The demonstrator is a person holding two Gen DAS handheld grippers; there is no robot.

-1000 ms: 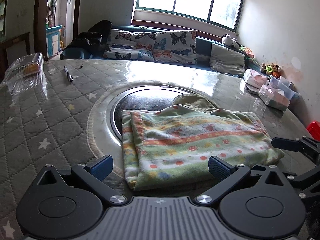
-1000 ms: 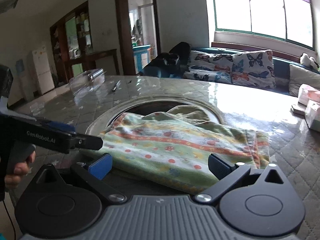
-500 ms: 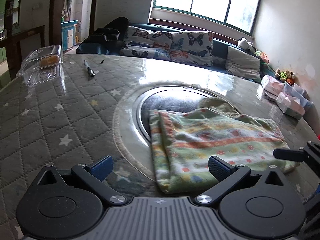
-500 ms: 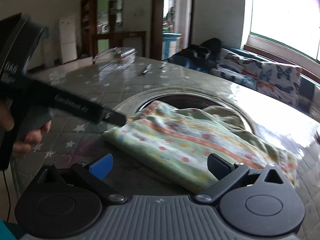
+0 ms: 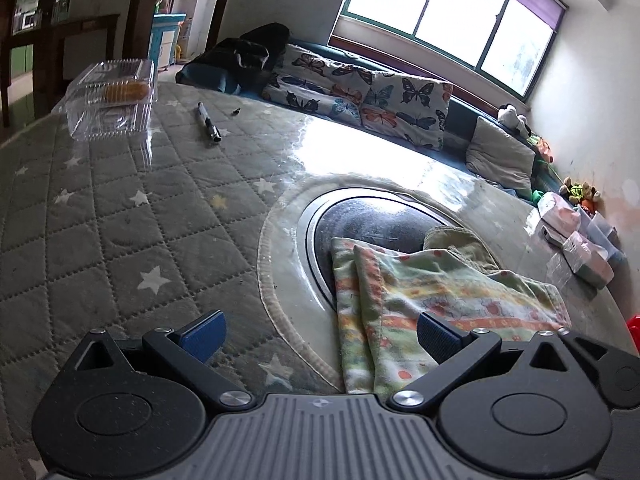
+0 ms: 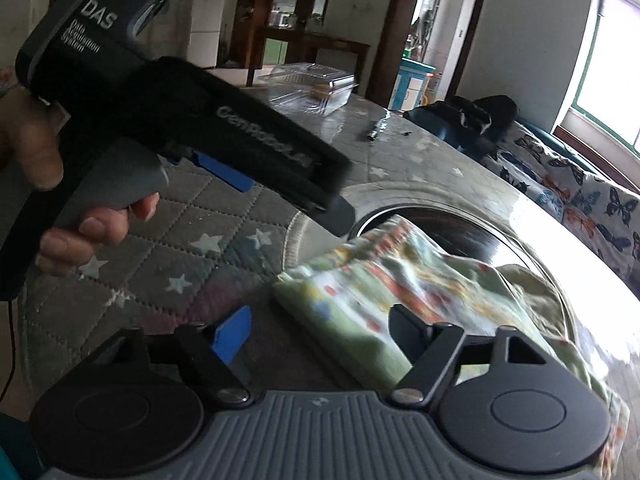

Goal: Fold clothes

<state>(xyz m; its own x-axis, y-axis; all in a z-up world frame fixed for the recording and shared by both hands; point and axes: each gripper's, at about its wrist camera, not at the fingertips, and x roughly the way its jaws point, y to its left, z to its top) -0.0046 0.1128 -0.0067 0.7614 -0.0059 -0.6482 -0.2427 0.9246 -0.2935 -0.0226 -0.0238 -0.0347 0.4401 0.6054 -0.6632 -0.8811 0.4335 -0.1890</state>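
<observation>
Basically soft, light green patterned folded cloth (image 5: 432, 304) ahead of both spread, empty grippers, left (image 5: 320, 326) and right (image 6: 316, 326); pinch layered near corner.

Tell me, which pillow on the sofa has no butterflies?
The plain grey pillow at the sofa's right end; the other two pillows have butterfly prints.

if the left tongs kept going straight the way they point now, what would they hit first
Probably the quilted table cover: the left tongs are open and aimed between its starred patch and the folded cloth, whose left edge lies just right of centre. Depth is unclear, so that edge could catch the right finger first.
</observation>
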